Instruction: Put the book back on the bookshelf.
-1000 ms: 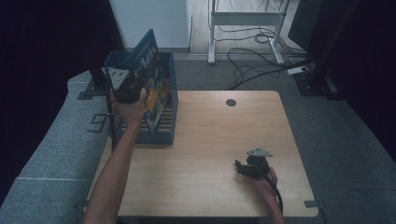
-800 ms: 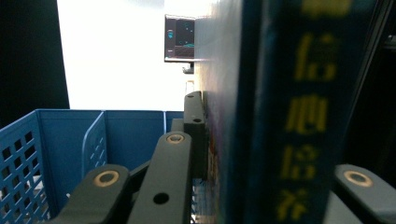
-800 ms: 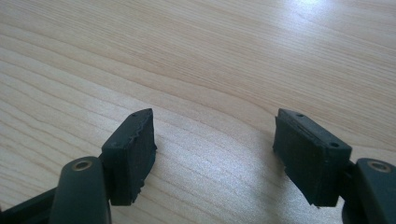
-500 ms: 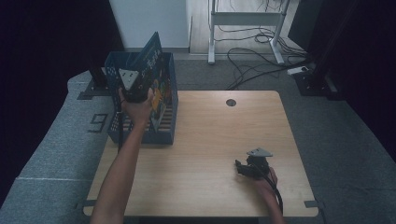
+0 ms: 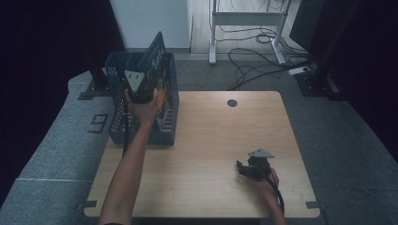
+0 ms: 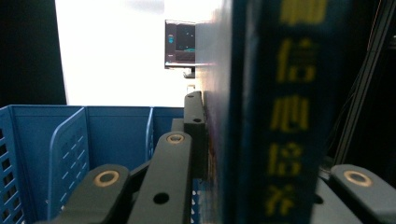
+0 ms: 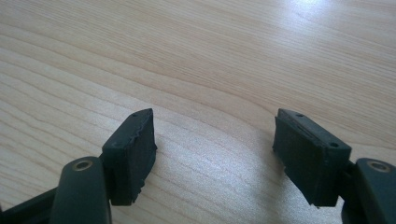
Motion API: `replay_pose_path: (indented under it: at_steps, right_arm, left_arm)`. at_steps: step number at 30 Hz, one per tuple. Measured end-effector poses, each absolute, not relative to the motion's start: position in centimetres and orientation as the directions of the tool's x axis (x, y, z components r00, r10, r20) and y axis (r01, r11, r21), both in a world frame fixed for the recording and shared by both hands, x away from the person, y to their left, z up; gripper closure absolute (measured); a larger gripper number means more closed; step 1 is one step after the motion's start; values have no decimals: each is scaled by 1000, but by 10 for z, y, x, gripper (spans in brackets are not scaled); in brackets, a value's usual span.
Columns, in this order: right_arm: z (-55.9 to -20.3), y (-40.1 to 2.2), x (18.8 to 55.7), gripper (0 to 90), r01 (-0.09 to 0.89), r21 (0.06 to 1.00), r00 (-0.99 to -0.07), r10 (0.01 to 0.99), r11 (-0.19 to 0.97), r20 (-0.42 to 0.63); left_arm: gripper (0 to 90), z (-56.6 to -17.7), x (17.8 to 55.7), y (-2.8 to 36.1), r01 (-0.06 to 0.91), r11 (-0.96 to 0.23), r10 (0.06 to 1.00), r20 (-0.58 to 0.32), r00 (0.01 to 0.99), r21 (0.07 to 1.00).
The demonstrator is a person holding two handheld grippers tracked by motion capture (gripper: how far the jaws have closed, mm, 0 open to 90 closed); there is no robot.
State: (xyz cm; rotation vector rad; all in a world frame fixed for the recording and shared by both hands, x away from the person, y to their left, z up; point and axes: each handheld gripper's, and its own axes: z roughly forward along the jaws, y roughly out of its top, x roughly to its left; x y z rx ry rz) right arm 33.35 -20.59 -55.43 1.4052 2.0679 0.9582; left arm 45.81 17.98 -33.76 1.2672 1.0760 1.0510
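grey carpet floor, white wall

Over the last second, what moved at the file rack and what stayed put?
The left gripper, shut on the blue book, has carried it lower into the blue file rack, the book now standing more upright. The right gripper stayed open, resting on the wooden table; the rack hasn't shifted.

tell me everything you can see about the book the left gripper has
The book is thin, with a dark blue cover, coloured artwork and yellow Chinese characters down its spine. It stands on edge, tilted, partly down inside the blue slotted file rack at the table's left side. The left gripper is clamped on it.
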Motion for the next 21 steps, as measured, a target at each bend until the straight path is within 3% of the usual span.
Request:
replay_pose_path:
  at_steps: [9, 21]
  right_arm:
    - [-554, -206, 333, 290, 607, 759, -373, 928, 236, 10]
    - [-554, -206, 333, 289, 607, 759, -372, 928, 236, 9]
  left_arm:
    - [818, -357, 461, 173, 10, 39, 980, -40, 192, 999]
    - [811, -396, 467, 167, 100, 7, 978, -27, 205, 995]
